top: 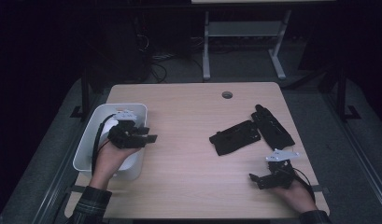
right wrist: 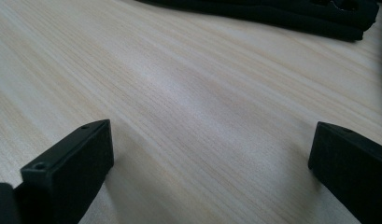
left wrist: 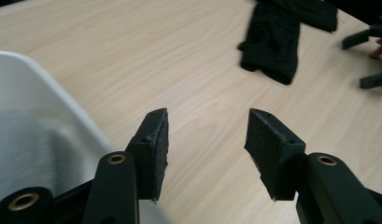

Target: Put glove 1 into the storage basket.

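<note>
This looks like a lab or recording room rather than a home. A plain, light wood-grain tabletop (top: 188, 140) with a round cable hole (top: 227, 94) stands on grey floor in a dim room. Well beyond the left hand-held gripper (top: 149, 135), loose cables (top: 153, 63) tangle on the floor by dark equipment. Far ahead of the right hand-held gripper (top: 255, 178) stands the grey metal frame (top: 244, 42) of another table. Metal rails (top: 361, 154) run along the floor beside it.

Pale wood-grain table (top: 188, 154); white bin (top: 86, 144); two black fabric pieces (top: 235, 136) (top: 272, 127); black tongs (top: 150, 135) (top: 258, 179); grey plates on them; plaid sleeve (top: 90, 205)
</note>
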The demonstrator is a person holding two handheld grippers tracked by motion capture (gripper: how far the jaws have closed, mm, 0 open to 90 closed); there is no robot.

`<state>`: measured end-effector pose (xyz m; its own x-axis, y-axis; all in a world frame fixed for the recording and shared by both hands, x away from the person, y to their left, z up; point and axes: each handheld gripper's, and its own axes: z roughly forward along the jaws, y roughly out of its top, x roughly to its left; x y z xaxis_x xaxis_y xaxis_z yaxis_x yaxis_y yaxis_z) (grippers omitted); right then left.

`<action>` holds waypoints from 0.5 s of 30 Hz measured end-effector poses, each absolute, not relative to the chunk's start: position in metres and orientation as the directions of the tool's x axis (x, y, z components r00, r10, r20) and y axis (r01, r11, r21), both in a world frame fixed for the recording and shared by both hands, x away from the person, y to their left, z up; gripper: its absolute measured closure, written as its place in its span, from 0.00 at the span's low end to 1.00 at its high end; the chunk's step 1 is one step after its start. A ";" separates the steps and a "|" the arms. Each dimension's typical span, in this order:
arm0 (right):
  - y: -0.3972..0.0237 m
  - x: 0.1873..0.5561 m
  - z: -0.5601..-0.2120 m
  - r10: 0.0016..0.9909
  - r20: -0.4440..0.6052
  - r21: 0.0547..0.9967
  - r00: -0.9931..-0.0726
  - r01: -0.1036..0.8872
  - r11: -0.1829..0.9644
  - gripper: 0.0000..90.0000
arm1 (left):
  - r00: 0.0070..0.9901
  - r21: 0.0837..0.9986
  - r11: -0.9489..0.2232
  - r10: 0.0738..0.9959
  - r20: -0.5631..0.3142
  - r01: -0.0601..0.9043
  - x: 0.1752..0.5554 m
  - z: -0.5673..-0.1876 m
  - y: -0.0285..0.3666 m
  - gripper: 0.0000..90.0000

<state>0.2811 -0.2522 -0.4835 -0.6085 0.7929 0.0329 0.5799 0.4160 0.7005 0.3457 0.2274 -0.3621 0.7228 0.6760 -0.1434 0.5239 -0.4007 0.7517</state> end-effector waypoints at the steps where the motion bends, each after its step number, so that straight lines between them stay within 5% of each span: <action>1: -0.252 0.281 -0.483 0.793 0.033 0.701 -0.608 0.580 0.416 0.00 | 0.730 0.749 -0.411 0.669 -0.140 0.520 0.345 -0.364 0.224 0.51; 15: -0.252 0.281 -0.483 0.793 0.035 0.701 -0.608 0.580 0.414 0.00 | 0.810 0.732 -0.517 0.580 -0.082 0.444 0.324 -0.389 0.172 0.34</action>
